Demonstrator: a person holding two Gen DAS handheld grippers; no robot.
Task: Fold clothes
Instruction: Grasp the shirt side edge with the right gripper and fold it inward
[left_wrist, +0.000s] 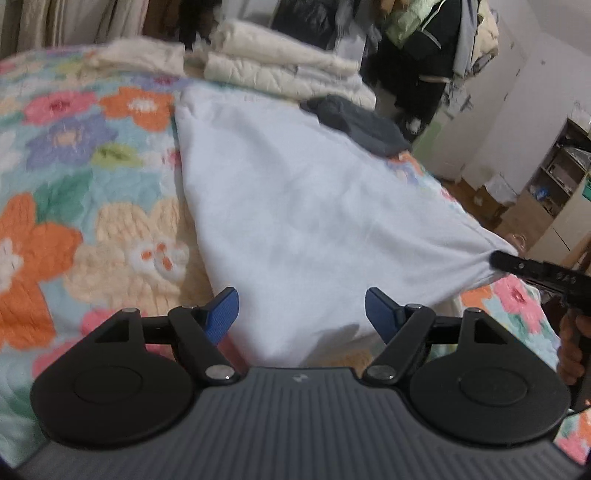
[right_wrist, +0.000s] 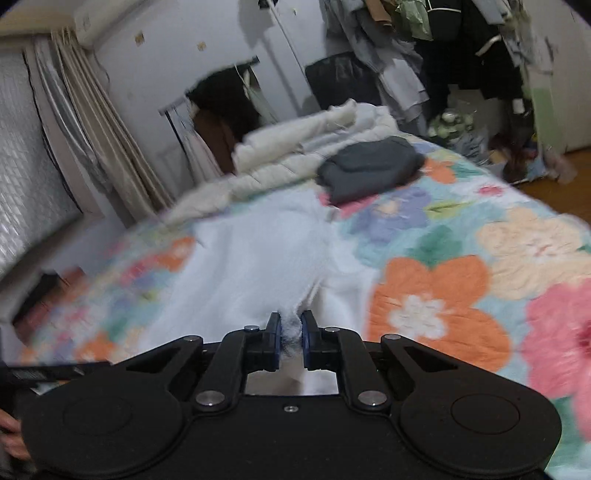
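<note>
A flowered quilt (left_wrist: 55, 192) covers the bed; a white garment (left_wrist: 295, 192) lies across it, cream bedding (left_wrist: 273, 70) at twelve o'clock. The left claw (left_wrist: 301, 314) stands apart; the right claw (right_wrist: 291, 332) clamps the garment's edge.

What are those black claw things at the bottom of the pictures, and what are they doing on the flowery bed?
They are grabbing tools. A person holds one in each hand, and each has a camera looking along its two fingers, so each picture is one tool's own view. On the flowery quilt lies a white garment to be folded. Behind it sit a folded dark grey garment and a pile of cream bedding. The right tool is pinching the white garment's edge. The left tool is open above the garment and holds nothing.
</note>
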